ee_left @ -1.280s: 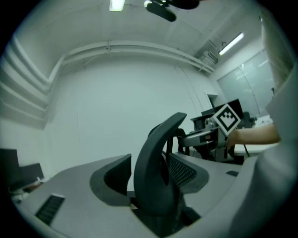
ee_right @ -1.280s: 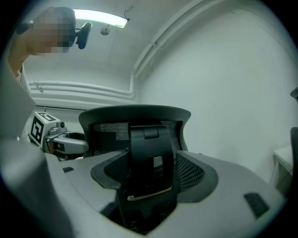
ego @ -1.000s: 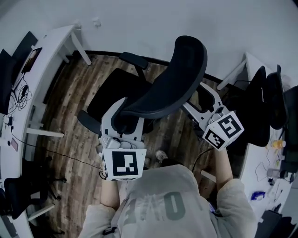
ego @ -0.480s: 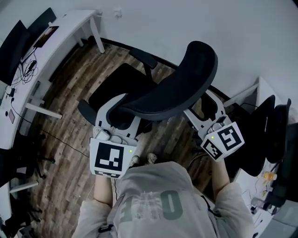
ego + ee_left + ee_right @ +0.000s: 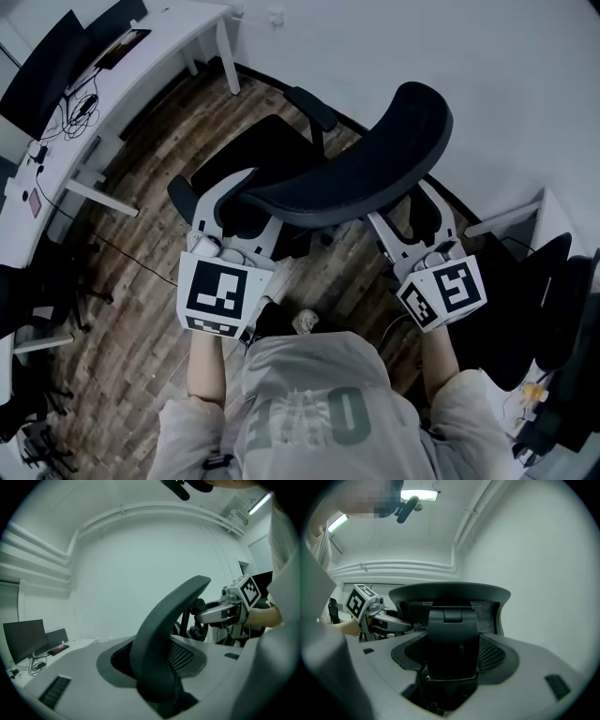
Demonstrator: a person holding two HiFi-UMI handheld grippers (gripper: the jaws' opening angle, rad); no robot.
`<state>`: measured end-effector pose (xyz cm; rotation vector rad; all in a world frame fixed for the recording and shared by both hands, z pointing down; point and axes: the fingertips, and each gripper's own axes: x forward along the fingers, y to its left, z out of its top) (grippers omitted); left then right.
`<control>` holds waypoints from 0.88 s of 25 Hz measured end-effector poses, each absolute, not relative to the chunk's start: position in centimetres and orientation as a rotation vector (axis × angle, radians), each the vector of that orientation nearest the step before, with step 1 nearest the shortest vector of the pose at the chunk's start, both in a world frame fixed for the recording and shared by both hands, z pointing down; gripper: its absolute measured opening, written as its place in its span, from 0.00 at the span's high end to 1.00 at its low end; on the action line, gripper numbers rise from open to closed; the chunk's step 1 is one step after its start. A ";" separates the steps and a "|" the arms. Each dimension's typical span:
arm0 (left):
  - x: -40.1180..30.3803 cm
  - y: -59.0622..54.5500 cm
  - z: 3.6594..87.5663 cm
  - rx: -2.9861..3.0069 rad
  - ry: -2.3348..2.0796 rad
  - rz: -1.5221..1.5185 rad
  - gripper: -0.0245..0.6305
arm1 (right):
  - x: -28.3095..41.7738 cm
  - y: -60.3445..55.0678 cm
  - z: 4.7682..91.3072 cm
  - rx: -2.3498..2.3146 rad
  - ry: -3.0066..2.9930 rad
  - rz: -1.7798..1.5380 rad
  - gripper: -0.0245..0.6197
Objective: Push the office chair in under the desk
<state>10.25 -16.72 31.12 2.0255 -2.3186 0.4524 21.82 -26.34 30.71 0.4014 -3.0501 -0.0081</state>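
The office chair stands on the wood floor, with its black seat [image 5: 251, 155] facing a white desk [image 5: 122, 70] at the upper left. Its curved black backrest [image 5: 375, 159] is nearest me. My left gripper [image 5: 251, 211] straddles the backrest's left end. In the left gripper view the rim [image 5: 159, 639] runs down into the gap of that gripper [image 5: 159, 693], and the jaws are opening a little. My right gripper [image 5: 403, 214] holds the right end. In the right gripper view the black back spine [image 5: 452, 639] fills the gap of that gripper [image 5: 450, 681].
A dark monitor [image 5: 42, 84] and cables lie on the white desk. Its legs [image 5: 98, 192] stand left of the chair. The chair's armrests [image 5: 314, 103] stick out toward the wall. Another black chair [image 5: 539, 300] and a second desk corner [image 5: 525, 211] are at the right.
The chair, with both grippers on its back, has turned and come nearer the white desk at the upper left. The right-hand desk has slid toward the picture's edge.
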 end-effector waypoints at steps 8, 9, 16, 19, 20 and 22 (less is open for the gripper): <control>2.2 -17.2 31.8 2.008 -2.330 0.455 0.67 | 14.0 -26.6 31.4 0.414 -3.036 -0.002 0.51; 1.1 -17.4 32.0 2.009 -2.329 0.457 0.67 | 12.9 -26.8 31.6 0.418 -3.036 -0.002 0.51; -6.9 -19.2 32.2 1.984 -2.349 0.467 0.67 | 4.9 -28.8 32.0 0.398 -3.058 0.001 0.51; -10.2 -20.3 32.3 1.983 -2.341 0.474 0.67 | 1.6 -29.8 32.0 0.393 -3.069 0.005 0.51; -11.4 -20.6 32.3 1.983 -2.341 0.476 0.67 | 0.4 -30.1 32.0 0.395 -3.072 0.006 0.51; -13.8 -20.9 32.3 1.979 -2.348 0.475 0.67 | -2.1 -30.5 32.0 0.392 -3.077 0.002 0.51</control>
